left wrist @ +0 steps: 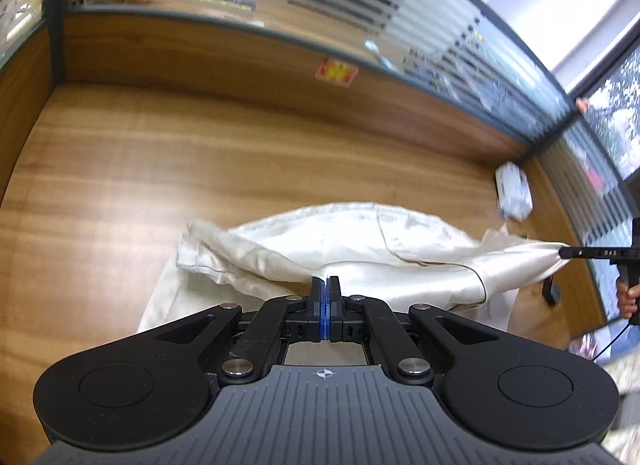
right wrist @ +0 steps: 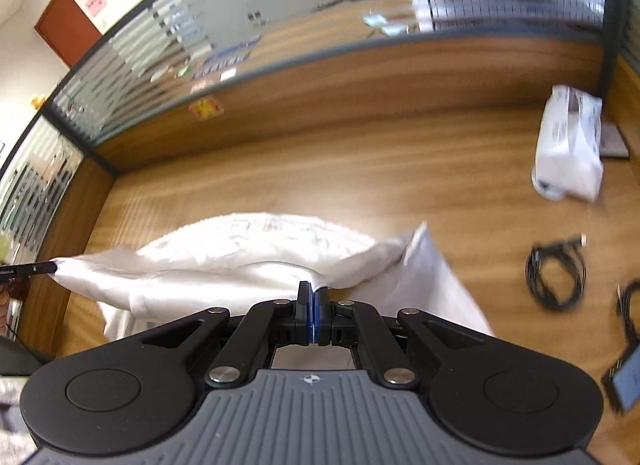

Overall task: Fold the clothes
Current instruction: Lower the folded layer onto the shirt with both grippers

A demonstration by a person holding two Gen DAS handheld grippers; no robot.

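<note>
While pinched by both tools [left wrist: 326, 280] [right wrist: 312, 285], garment [left wrist: 352, 253] lifted.

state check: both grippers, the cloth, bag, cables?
left gripper: shut on white garment
right gripper: shut on white garment
white garment: partly lifted, edge held up between both grippers, rest draped on wooden desk
white plastic bag: lying on desk, untouched
black cables: coiled, loose on desk

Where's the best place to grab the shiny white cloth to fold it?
At its far corners, as now: the left gripper and right gripper each pinch an edge of the white cloth, coming from the near side. Held apart, it hangs spread, ready to lay over.
</note>
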